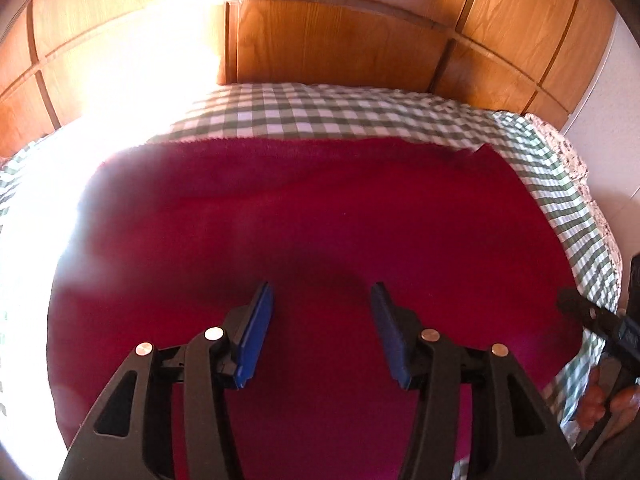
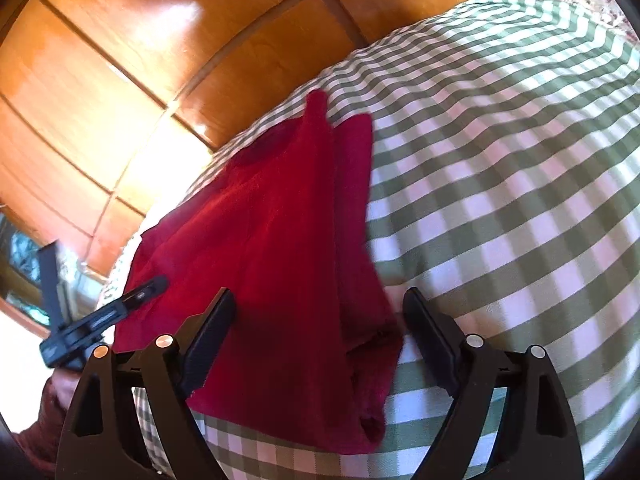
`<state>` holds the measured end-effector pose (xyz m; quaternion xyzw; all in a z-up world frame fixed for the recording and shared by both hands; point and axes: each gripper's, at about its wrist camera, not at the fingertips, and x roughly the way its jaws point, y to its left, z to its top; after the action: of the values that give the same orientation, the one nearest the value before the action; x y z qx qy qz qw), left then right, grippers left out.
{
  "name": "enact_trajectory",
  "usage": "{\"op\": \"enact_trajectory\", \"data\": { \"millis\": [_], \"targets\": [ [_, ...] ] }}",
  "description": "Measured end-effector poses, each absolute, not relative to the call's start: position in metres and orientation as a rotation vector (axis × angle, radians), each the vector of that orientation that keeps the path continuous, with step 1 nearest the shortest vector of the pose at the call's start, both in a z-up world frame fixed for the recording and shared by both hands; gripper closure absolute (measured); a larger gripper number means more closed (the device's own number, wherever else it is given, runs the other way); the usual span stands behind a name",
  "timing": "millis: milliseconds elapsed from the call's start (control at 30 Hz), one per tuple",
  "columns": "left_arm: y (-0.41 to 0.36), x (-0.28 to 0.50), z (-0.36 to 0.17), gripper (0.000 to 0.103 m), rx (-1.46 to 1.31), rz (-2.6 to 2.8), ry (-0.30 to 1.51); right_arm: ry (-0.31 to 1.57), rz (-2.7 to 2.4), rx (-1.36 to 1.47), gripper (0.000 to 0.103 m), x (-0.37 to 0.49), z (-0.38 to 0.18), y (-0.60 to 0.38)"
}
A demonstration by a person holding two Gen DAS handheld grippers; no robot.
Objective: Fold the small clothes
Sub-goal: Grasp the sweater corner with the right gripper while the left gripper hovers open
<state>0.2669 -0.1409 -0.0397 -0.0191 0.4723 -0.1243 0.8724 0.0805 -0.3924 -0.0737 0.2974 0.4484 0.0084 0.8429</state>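
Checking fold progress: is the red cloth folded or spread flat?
Folded: the red cloth shows doubled layers along its right edge on the checked cover.

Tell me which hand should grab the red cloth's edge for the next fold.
Probably right. The right tool stands open astride the red cloth's near folded edge on the checked cover. The left tool, also open, hovers over the cloth's flat middle, with no edge between its fingers.

Green-and-white checked cloth (image 2: 500, 208) covers the work surface, lying slightly wrinkled. Glossy orange-brown wooden panelled wall (image 1: 340, 44) stands directly behind it, with strong glare at left. Floral-patterned fabric (image 1: 576, 156) shows beneath the cloth's far edge.
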Motion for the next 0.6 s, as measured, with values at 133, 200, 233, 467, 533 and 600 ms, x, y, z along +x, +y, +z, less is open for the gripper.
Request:
{"op": "enact_trajectory", "data": {
  "millis": [133,200,233,467,533,600],
  "targets": [
    [-0.129,0.259,-0.031,0.052,-0.043,-0.249,0.941,0.883,-0.046,0.519,0.029,0.092,-0.049,-0.393],
    [-0.126,0.255,-0.029,0.052,-0.036,-0.241,0.921,0.88,-0.067,0.447,0.036,0.109,-0.042,-0.388],
    [-0.126,0.254,-0.028,0.052,-0.031,-0.242,0.912,0.883,-0.074,0.427,0.041,0.115,-0.041,-0.386],
    [-0.108,0.264,-0.037,0.052,-0.02,-0.179,0.922,1.001,-0.168,0.249,0.096,0.189,-0.052,-0.368],
    [-0.103,0.273,-0.052,0.051,-0.017,-0.159,0.978,1.073,-0.251,0.156,0.096,0.202,-0.071,-0.37],
    [-0.099,0.273,-0.055,0.051,-0.027,-0.175,0.961,1.092,-0.259,0.197,0.096,0.204,-0.084,-0.377]
  ]
}}
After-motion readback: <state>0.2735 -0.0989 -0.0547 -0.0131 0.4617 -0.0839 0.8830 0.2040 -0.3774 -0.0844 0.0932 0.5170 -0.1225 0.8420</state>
